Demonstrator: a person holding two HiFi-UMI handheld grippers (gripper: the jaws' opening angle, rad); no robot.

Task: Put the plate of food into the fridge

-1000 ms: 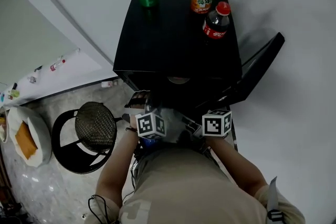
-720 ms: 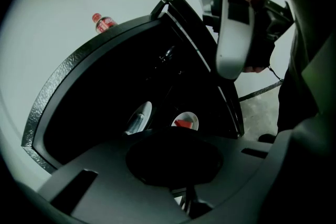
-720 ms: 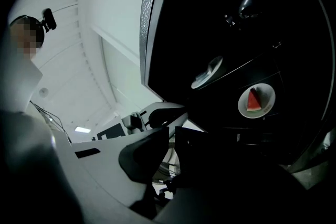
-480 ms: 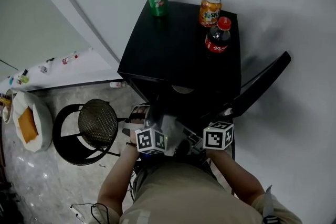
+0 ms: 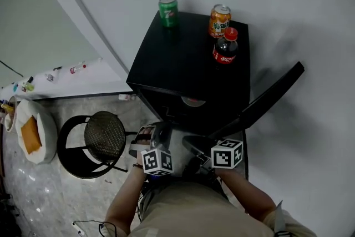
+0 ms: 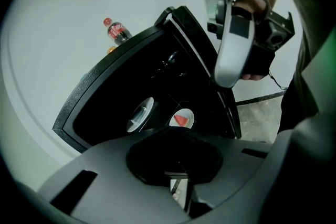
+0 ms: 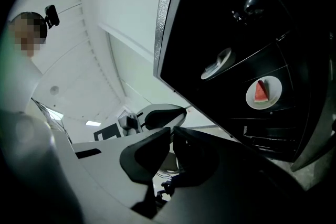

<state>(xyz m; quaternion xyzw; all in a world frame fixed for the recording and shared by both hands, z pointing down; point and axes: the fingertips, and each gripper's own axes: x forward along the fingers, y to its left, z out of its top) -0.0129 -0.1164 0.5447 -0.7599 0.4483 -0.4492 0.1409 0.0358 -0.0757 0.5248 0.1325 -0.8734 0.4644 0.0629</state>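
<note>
A person in a khaki shirt [image 5: 183,213] stands at the bottom of the head view with a hand-held two-jaw tool in each hand, facing a low black box-shaped fridge [image 5: 188,58]. The left gripper [image 6: 176,160] has its dark jaws pressed together with nothing between them. The right gripper [image 7: 171,139] shows its two black pads closed to a hairline slit, also pinching nothing. Both hang just short of the fridge's open mouth.

At lower left of the head view, a black round stool with a mesh seat [image 5: 102,135] stands beside the cabinet. The flat black fridge door [image 5: 272,94] is swung wide to the right.

Inside the dark compartment, at the right of the right gripper view, rests the small white round plate [image 7: 272,100]. It carries a red wedge of what looks like watermelon [image 7: 261,92], and neither tool touches it.

Farthest off, at upper centre on the fridge's top, stand a green drink can [image 5: 168,10], an orange drink can [image 5: 219,20] and a dark cola bottle with a red cap [image 5: 224,48].

The placing step looks done. What remains is probably shutting the door. That calls for the right gripper to reach round the door's outer face and push gently, both tools clear of the gap, so the drinks on top stay standing.
</note>
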